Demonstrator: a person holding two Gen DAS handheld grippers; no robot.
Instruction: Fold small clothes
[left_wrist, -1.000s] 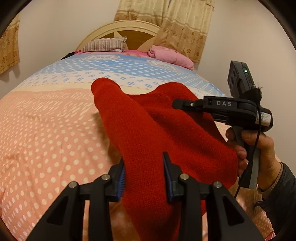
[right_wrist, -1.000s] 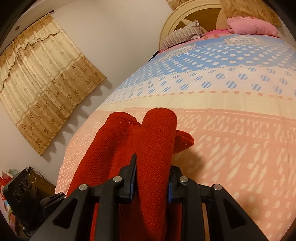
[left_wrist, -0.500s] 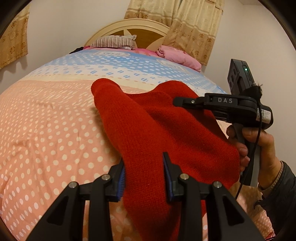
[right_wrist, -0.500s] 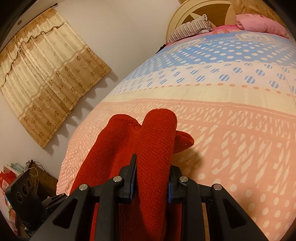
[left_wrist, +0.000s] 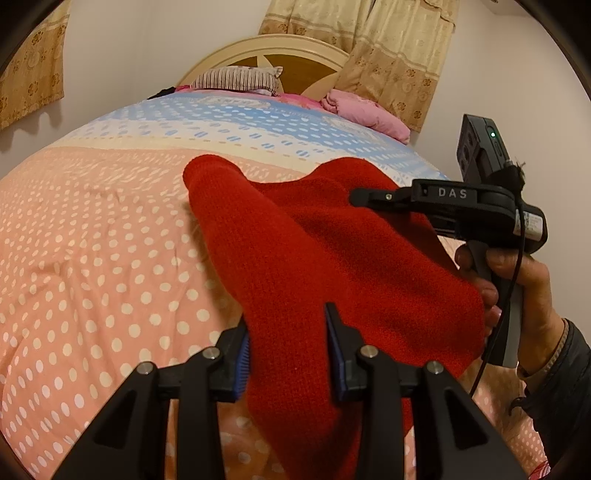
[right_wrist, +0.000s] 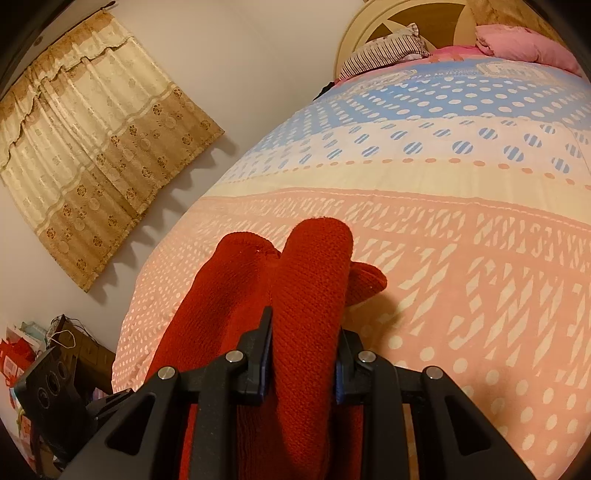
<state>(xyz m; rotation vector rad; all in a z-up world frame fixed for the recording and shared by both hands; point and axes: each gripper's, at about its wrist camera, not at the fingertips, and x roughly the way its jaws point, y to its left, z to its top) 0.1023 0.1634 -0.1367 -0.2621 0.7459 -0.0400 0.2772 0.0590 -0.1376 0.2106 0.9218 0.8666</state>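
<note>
A red knitted garment (left_wrist: 317, 258) hangs between both grippers above the bed. My left gripper (left_wrist: 288, 347) is shut on one bunched edge of it, the cloth filling the gap between the blue pads. My right gripper (right_wrist: 303, 350) is shut on another thick fold of the same red garment (right_wrist: 310, 280). In the left wrist view the right gripper's black body (left_wrist: 461, 206) and the hand holding it are at the right, beside the cloth. The garment's far ends droop toward the bedspread.
The bed carries a polka-dot bedspread (left_wrist: 92, 258), pink near me and blue farther off. A striped pillow (left_wrist: 236, 79) and a pink pillow (left_wrist: 365, 110) lie by the headboard. Curtains (right_wrist: 92, 147) hang on the wall. Clutter (right_wrist: 33, 343) sits on the floor by the bed.
Both grippers have tilted or moved slightly, so the bed sits lower and the headboard shows more. The hold on the red garment is unchanged.
</note>
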